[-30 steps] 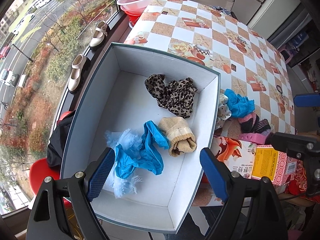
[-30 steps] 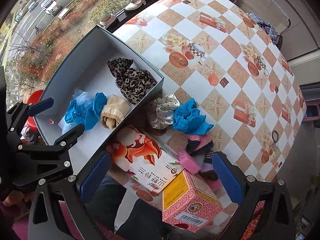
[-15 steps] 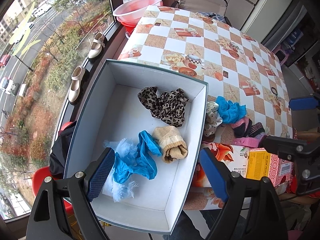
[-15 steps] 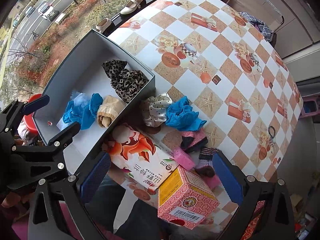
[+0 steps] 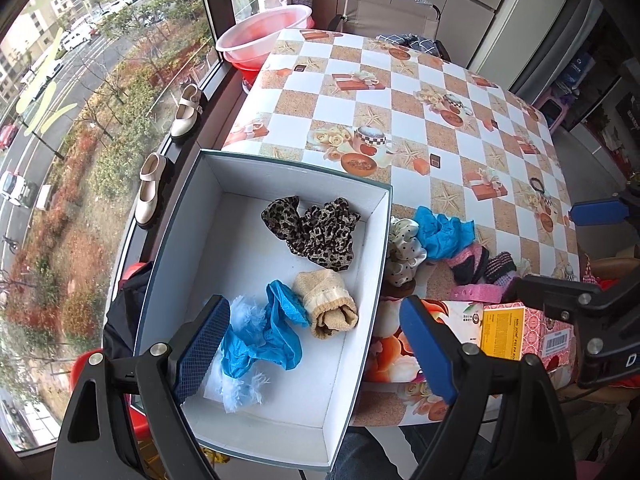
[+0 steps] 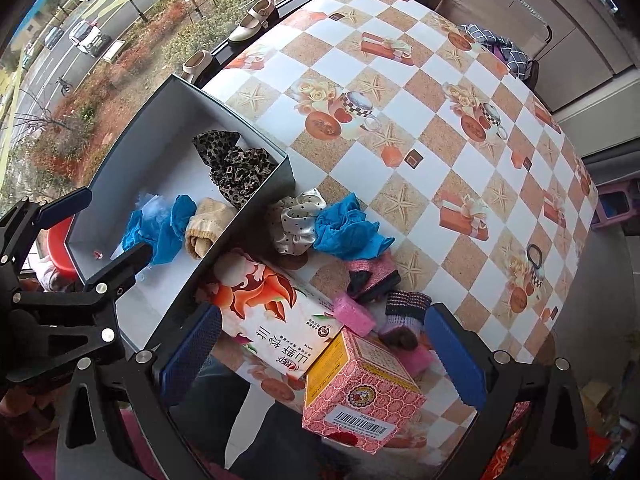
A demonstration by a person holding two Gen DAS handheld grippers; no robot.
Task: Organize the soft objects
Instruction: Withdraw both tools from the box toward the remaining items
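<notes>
Left wrist view: the checkered table (image 5: 460, 92) fills the upper half, and at its near edge, toward 7 o'clock, sits the open white-lined box (image 5: 280, 364), already holding a leopard-print scrunchie (image 5: 316, 228), a beige rolled sock (image 5: 328, 304) and a blue crumpled cloth (image 5: 272, 336). The left gripper (image 5: 316, 348) hangs above the box with its jaws wide apart and nothing between them. In the right wrist view the right gripper (image 6: 320, 356) also stands spread and empty, poised over a printed tissue pack (image 6: 264, 312) and a pink carton (image 6: 360, 392) at the table's edge. The soft things not yet boxed lie just outside the box wall, at about 12 o'clock from that gripper: a blue scrunchie (image 6: 348, 228) touching a white polka-dot scrunchie (image 6: 296, 220), then dark and pink knitted socks (image 6: 372, 276) and a small pink sponge-like block (image 6: 354, 314) nearer the carton. All of these look light and limp; they should squash flat under the pads and may snag on a neighbour, so I would pinch the blue scrunchie through the thick bunched middle of its ruffle, not at a loose frill.
</notes>
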